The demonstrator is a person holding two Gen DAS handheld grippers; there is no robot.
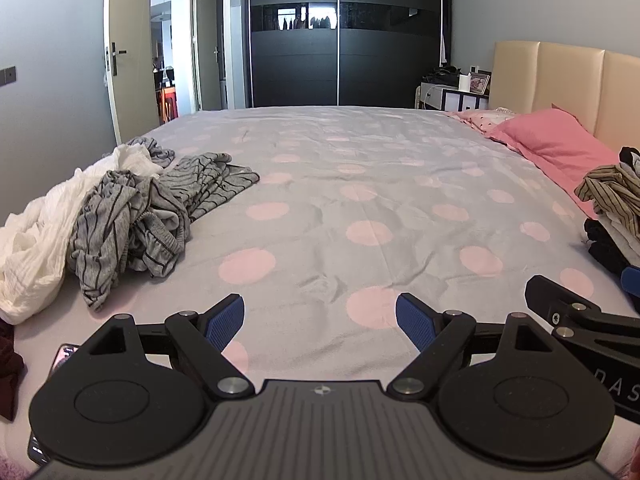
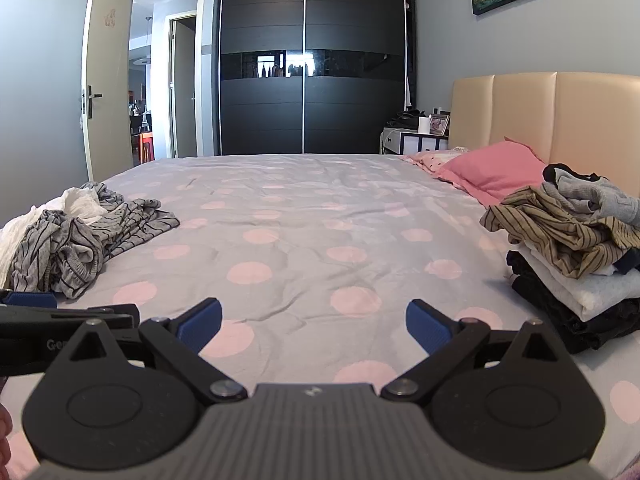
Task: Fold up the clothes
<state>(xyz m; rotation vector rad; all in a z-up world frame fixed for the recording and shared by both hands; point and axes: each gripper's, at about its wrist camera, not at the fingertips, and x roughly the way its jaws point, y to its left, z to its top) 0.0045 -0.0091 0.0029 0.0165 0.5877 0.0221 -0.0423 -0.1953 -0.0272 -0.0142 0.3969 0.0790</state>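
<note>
**Both grippers spread and empty over the bed; clothes lie at either side**

We find the left gripper (image 1: pixel 320 316) at the bottom centre of its own view, its blue-padded fingers (image 1: pixel 224 322) spread wide with nothing between them, only the bedspread (image 1: pixel 360 184) showing in the gap. The right gripper (image 2: pixel 314 320) sits likewise at the bottom centre of its view, fingers (image 2: pixel 200 324) spread apart and holding nothing. Each gripper appears at the lower edge of the other's view, just beside it.

We note the unfolded clothes at the left of both frames: a grey striped garment (image 1: pixel 132 220) crumpled in a heap, touching and partly overlying a white garment (image 1: pixel 36 236) at the far left edge. Neither gripper touches them.

At the right of the right wrist view we record a stack of folded clothes (image 2: pixel 576 280), white and black layers, with a tan striped garment (image 2: pixel 556 228) lying loosely on top. A pink pillow (image 2: pixel 496 172) lies behind the stack, against the beige headboard (image 2: pixel 560 120).

A phone (image 1: pixel 64 356) shows partly at the lower left of the left wrist view, mostly hidden by the gripper body. A dark wardrobe (image 2: pixel 308 60) fills the upper centre.
</note>
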